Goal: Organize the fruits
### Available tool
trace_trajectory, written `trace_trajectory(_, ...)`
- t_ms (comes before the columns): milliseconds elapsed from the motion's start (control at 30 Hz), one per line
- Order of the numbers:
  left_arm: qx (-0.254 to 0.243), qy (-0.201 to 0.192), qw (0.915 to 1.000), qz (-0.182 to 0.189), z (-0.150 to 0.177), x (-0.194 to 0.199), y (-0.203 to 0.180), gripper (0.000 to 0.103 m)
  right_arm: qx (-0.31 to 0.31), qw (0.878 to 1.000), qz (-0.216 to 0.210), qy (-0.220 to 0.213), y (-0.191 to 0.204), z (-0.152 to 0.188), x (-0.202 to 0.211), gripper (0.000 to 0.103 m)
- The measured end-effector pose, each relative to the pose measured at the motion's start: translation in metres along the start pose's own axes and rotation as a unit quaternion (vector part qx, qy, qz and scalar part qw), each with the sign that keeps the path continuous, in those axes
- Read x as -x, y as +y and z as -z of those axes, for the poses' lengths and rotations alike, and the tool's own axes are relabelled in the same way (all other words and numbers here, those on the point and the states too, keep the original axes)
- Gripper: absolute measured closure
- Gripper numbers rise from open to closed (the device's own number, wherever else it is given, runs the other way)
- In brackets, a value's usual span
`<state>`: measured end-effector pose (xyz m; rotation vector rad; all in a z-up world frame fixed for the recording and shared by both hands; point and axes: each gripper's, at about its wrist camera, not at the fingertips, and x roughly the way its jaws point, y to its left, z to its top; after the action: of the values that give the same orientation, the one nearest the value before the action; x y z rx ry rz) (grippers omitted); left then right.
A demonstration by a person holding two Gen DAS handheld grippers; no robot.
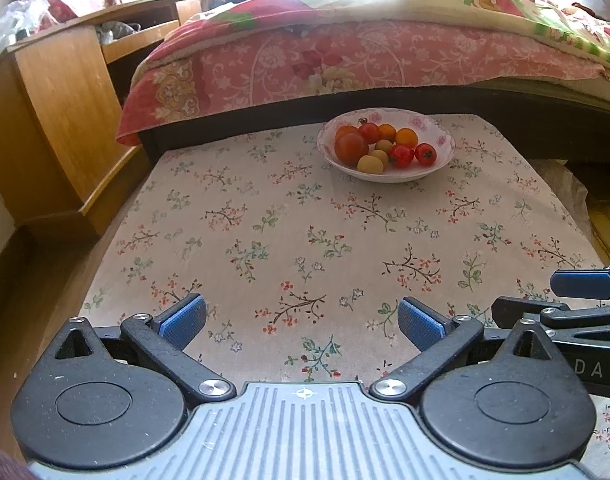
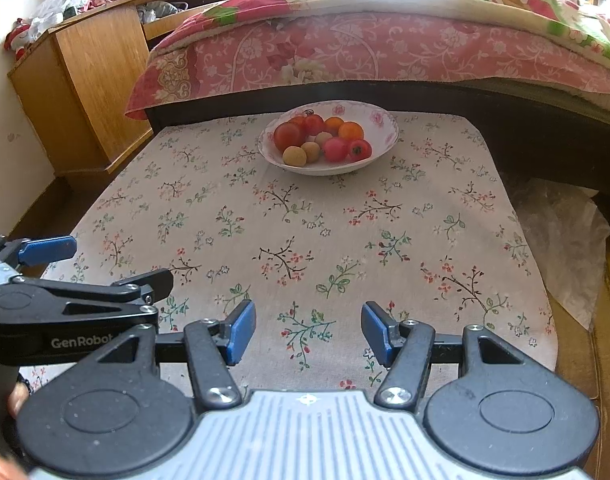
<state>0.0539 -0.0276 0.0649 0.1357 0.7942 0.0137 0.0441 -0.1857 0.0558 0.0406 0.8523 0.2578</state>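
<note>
Left wrist view: the left gripper [image 1: 301,322], its ribbed blue pads spread wide and holding nothing, hangs over a flat table [image 1: 265,240] covered in matte floral cloth. A round white flowered bowl [image 1: 445,138] near the table's far edge holds glossy red, orange and pale yellow fruits [image 1: 385,145].

Right wrist view: the right gripper [image 2: 308,332] is likewise wide apart and empty, well short of the bowl [image 2: 387,124]. Bare cloth lies between.

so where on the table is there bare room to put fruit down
The floral cloth lies bare between the bowl and both open grippers, left gripper and right gripper, and along both side edges. The only crowded spot is inside the bowl, at the far edge by the bed.
</note>
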Motion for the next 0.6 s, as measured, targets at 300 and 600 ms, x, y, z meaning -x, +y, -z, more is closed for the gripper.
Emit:
trace_trajectory(300, 0.011, 0.014, 0.9998, 0.002, 0.0021, -0.0036, 0.0011, 0.000, -0.001, 1.000, -0.001, 0.004, -0.0004, 0.0011, -0.0033, 0.043)
trace_trajectory(600, 0.012, 0.016, 0.9998, 0.000, 0.0040, -0.0065, 0.0008, 0.000, -0.002, 1.000, -0.003, 0.010, -0.0008, 0.0019, -0.0082, 0.043)
